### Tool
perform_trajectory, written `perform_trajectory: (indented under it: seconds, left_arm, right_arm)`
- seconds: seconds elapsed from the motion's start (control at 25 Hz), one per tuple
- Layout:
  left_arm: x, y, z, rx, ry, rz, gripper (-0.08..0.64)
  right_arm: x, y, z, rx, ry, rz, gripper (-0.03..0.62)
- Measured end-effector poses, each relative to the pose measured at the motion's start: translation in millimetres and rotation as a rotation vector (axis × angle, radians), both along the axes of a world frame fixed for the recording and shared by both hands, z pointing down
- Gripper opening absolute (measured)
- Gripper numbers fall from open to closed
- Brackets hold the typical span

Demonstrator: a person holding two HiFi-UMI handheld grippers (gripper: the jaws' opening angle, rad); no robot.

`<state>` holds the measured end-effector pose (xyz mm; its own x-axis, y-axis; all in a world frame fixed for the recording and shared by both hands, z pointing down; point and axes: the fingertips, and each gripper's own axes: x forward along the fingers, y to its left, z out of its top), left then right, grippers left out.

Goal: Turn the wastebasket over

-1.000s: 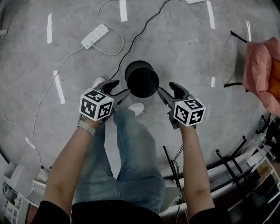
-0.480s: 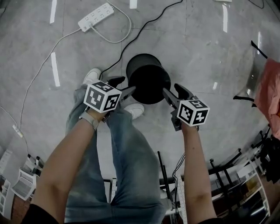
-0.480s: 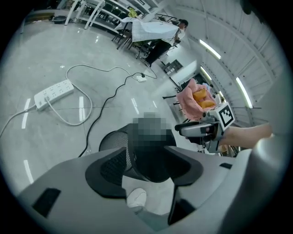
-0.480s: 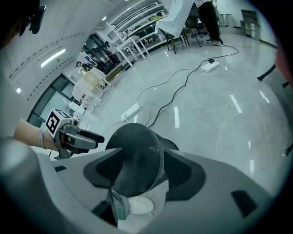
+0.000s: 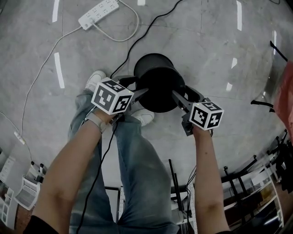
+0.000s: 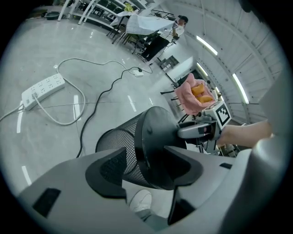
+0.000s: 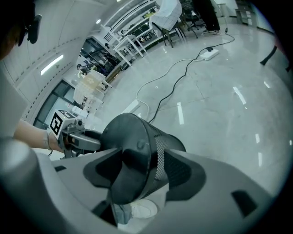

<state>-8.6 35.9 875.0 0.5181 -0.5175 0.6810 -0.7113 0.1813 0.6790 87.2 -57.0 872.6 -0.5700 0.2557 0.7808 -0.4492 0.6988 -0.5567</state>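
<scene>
A black mesh wastebasket [image 5: 158,89] stands upside down on the grey floor, its solid bottom facing up. My left gripper [image 5: 134,87] is at its left side and my right gripper [image 5: 184,96] at its right side, both near the upturned bottom. In the left gripper view the basket's [image 6: 151,137] bottom rim sits between the wide-apart jaws of the left gripper [image 6: 145,167], and the pads do not press on it. The right gripper [image 7: 137,171] straddles the rim of the basket [image 7: 137,146] the same way, open.
A white power strip [image 5: 98,13] with its white cable lies at the far left, and a black cable [image 5: 151,23] runs to the basket. The person's white shoes [image 5: 95,80] stand right beside the basket. A pink cloth [image 6: 197,93] and metal racks [image 5: 256,183] are at the right.
Both grippers have come down and closed in on the wastebasket. They hung above and beside it before and now flank its upturned bottom. The basket has not moved.
</scene>
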Motion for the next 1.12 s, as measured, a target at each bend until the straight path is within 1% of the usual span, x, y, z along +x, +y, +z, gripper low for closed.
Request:
perform_trajectory:
  seconds: [0.12,0.2,0.32,0.4,0.56,0.72,0.88,1.0,1.12]
  left_arm:
    - [-1,0,1,0.014,0.023,-0.012,0.249]
    - [-3,-1,2,0.019,0.024,-0.007,0.247]
    - [-3,-3,1,0.015,0.001,0.033,0.229]
    - [-2,-7,-1,0.025,-0.012,0.07,0.224]
    - [1,-20,-8,0.092,-0.036,0.15,0.209]
    - [3,-47,-14,0.157,-0.074,0.249,0.202]
    - [1,-78,-18,0.227,-0.09,0.305,0.204]
    - [4,-83,-20,0.266,-0.105,0.352,0.204]
    - [10,-66,-21,0.295,-0.122,0.419,0.204]
  right_arm:
    - [1,0,-1,0.0,-0.02,0.014,0.275]
    - [0,-2,0,0.013,-0.023,0.018,0.275]
    - [0,-4,1,0.015,-0.021,0.042,0.27]
    - [2,-7,-2,0.033,-0.029,0.07,0.267]
    - [7,-22,-15,0.122,-0.073,0.151,0.264]
    - [12,-46,-30,0.226,-0.106,0.211,0.262]
    - [18,-66,-36,0.307,-0.139,0.292,0.262]
    - [26,-63,-39,0.363,-0.143,0.331,0.259]
    - [35,-37,-43,0.413,-0.132,0.34,0.255]
